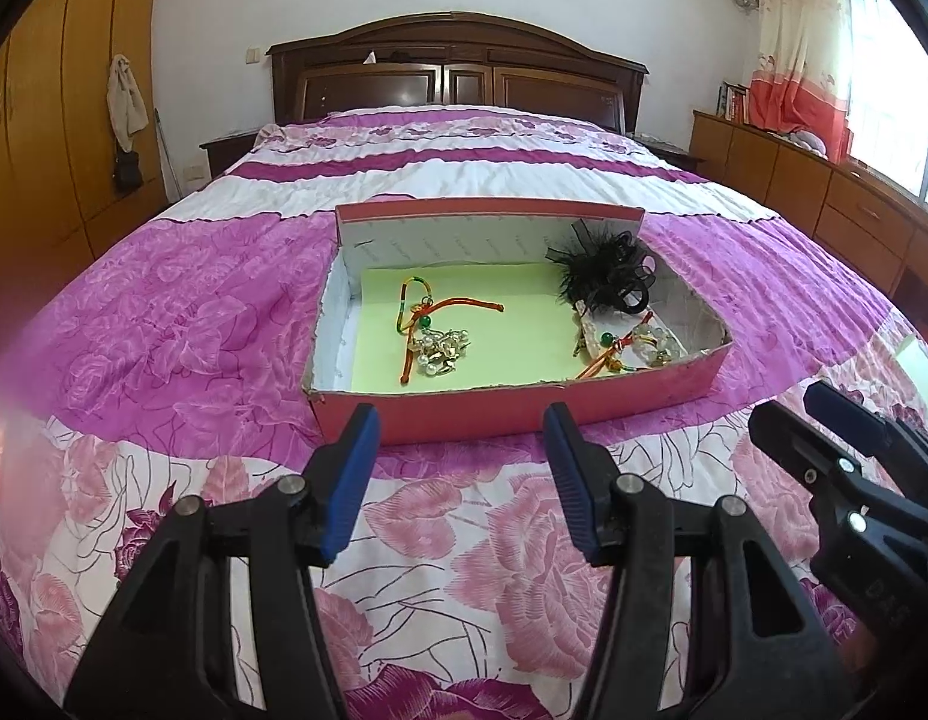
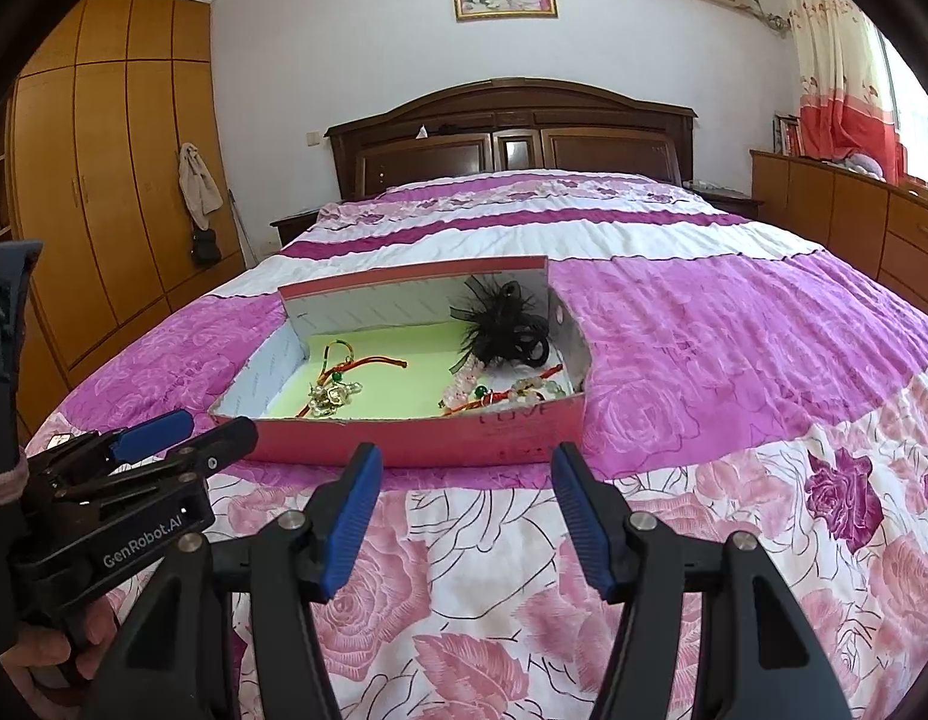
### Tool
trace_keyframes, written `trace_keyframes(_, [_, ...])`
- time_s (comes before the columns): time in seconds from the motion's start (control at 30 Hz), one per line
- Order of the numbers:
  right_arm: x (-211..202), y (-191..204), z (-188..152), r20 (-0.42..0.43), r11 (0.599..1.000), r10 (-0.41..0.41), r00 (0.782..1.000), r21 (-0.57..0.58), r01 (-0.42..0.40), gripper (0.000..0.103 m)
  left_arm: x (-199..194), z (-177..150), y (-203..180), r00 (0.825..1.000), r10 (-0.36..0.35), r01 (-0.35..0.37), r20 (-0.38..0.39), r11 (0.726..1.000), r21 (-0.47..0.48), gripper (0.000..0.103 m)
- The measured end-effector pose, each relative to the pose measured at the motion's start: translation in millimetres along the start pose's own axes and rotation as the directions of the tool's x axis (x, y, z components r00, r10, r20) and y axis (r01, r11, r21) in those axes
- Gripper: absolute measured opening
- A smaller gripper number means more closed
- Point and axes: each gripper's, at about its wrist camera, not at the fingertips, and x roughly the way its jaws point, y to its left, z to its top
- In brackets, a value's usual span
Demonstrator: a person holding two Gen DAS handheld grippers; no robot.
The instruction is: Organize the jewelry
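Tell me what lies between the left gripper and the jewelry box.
Only bare floral bedspread separates the left gripper from the pink box, per the left wrist view.

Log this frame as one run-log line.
left gripper: open, empty | right gripper: open, empty | both short of pink box | jewelry inside box

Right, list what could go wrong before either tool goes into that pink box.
1. The left pile, beaded jewelry with a red-orange cord, looks tangled; pulling one strand may drag the whole cluster.
2. On the right, the black feather hair accessory sits against the bracelets, so a grab could snag feathers too.
3. The pink cardboard box rests on a soft bedspread; pushing on its wall with the open left tool or right tool may shift it.
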Motion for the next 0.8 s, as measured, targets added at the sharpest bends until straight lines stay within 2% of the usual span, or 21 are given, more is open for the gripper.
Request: trace_keyframes(0.8, [0.3,-1.4,-1.6,-0.004,1.0,0.0,1.0,0.002,0.0,0.062,-1.7,2.0,2.0,1.0,0.006,-0.006,0.009,1.0,-0.007,0.049])
